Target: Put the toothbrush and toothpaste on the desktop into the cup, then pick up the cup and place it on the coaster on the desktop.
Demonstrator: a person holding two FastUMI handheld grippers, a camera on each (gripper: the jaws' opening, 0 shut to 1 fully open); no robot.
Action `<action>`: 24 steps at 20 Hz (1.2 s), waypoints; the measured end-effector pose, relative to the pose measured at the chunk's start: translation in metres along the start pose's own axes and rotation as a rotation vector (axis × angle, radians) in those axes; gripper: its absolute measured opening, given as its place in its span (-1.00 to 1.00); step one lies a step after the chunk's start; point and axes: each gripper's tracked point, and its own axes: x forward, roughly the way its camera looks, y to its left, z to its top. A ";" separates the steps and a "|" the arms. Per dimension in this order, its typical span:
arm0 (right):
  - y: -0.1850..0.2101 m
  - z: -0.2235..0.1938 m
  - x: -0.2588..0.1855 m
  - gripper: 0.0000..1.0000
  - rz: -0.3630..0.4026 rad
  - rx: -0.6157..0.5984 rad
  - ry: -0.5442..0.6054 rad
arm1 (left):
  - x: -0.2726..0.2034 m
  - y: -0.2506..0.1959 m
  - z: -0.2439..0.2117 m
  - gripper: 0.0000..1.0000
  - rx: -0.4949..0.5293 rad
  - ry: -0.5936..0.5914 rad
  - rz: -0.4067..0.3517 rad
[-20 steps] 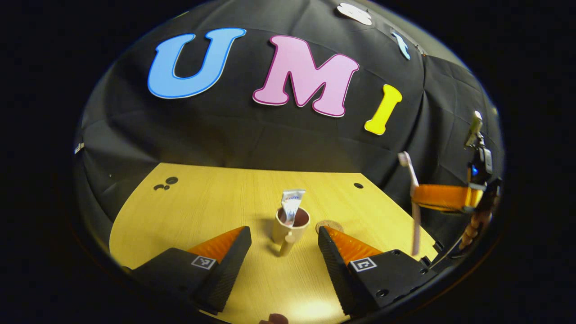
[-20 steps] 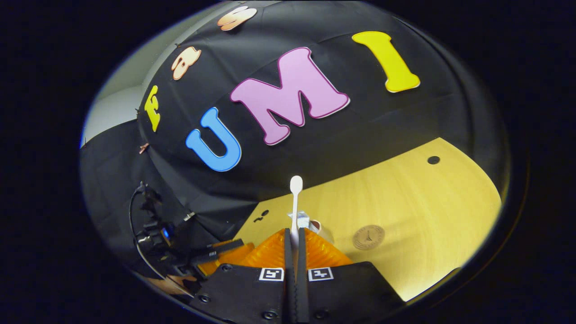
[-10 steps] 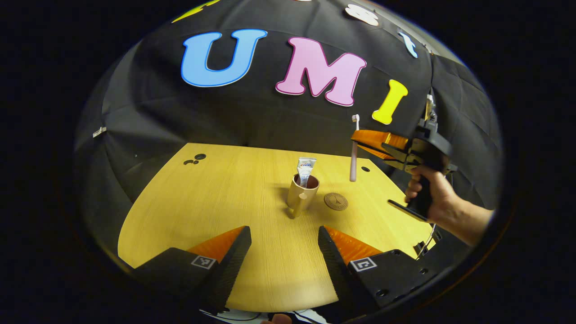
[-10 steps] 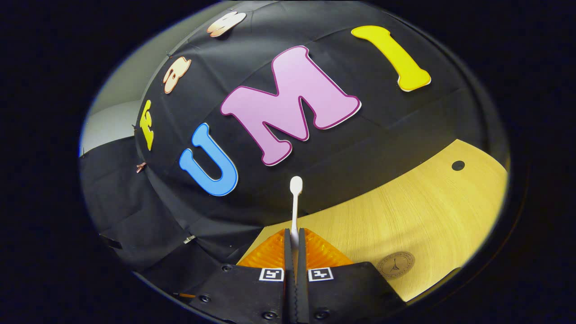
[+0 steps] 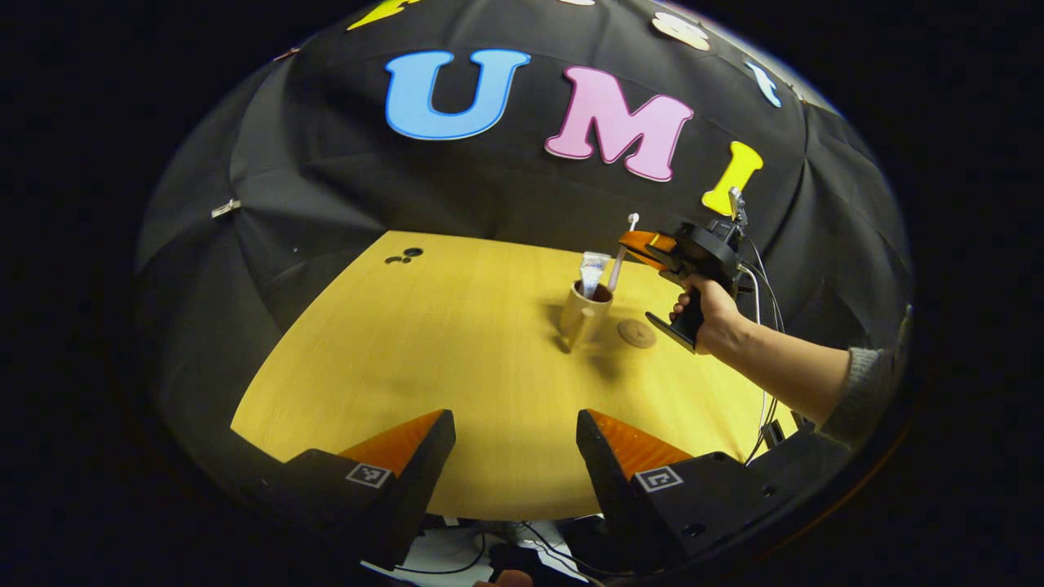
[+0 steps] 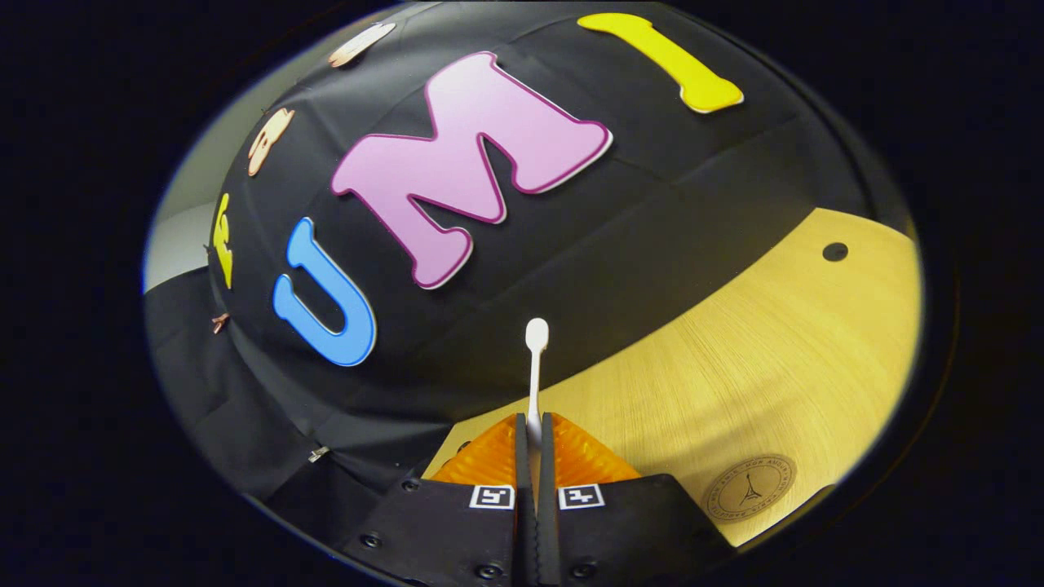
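The right gripper, clamped tight on the slim white toothbrush, holds it near upright, lower end dipping into the beige mug beside the white toothpaste tube; the left gripper gapes empty, well back.

My left tool camera sits low behind its own parted fingers at the near edge of the table, facing across it to the black booth wall, with the cup and coaster well ahead and my right tool beyond them to the right. My right tool camera rides high and tilted, looking along its closed fingers and the toothbrush at the wall, close to it. Both views share the wall, table and coaster.
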 end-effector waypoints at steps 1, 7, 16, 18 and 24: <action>-0.004 -0.004 0.003 -0.91 -0.011 0.012 -0.007 | -0.001 0.006 -0.003 0.85 -0.022 0.006 0.011; -0.021 -0.029 0.003 -0.90 -0.067 0.003 -0.031 | 0.002 0.018 -0.013 0.84 -0.082 0.031 0.022; -0.027 -0.027 -0.013 -0.83 -0.087 -0.001 -0.028 | 0.011 0.015 -0.001 0.84 -0.065 0.026 0.001; -0.023 -0.027 -0.022 -0.83 -0.066 -0.009 -0.021 | 0.014 0.013 0.001 0.85 -0.059 0.027 -0.002; -0.007 -0.039 -0.049 -0.84 0.010 -0.148 -0.006 | 0.020 0.012 0.001 0.84 -0.040 0.037 -0.006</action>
